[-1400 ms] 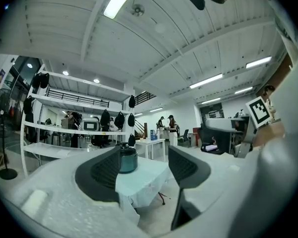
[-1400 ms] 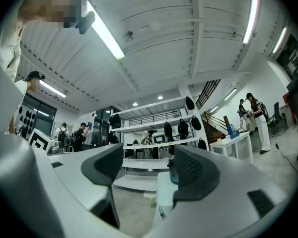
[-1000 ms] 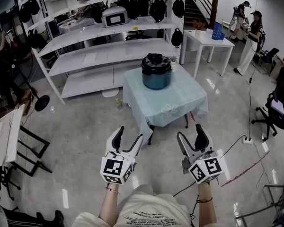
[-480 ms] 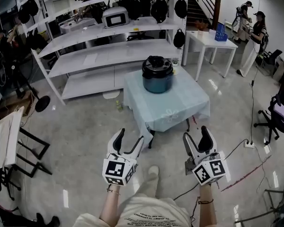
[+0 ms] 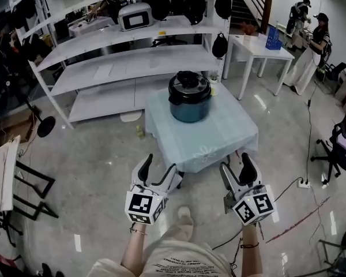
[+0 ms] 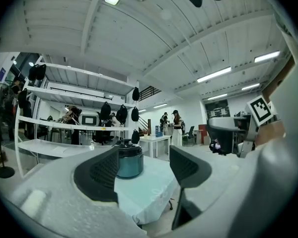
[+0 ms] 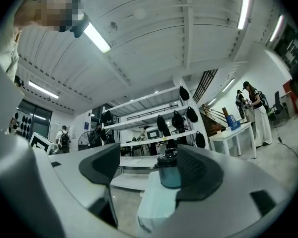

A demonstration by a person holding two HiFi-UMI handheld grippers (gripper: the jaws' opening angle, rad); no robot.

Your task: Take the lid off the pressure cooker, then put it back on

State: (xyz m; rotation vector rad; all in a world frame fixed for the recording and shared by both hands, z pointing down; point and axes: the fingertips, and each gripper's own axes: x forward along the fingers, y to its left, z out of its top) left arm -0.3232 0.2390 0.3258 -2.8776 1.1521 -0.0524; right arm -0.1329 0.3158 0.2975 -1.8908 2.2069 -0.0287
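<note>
Teal pressure cooker point(image 5: 189, 109), lid point(image 5: 189, 83) on, tops the table point(image 5: 222, 133); left claw point(image 5: 159, 165) and right claw point(image 5: 235, 163) gape empty.

Head view down, gripper views low, forward (sharing pressure cooker point(image 5: 189, 104))

Right gripper point(image 7: 148, 171): fingers point(image 7: 103, 165) spread apart, nothing held between them. Pressure cooker point(image 7: 168, 176): teal body, black lid point(image 7: 167, 158) on, standing on a pale-clothed bench point(image 7: 151, 202) well ahead, its right side hidden by one finger. Background: white shelving point(image 7: 139, 128) hung with dark bags point(image 7: 177, 119).
</note>
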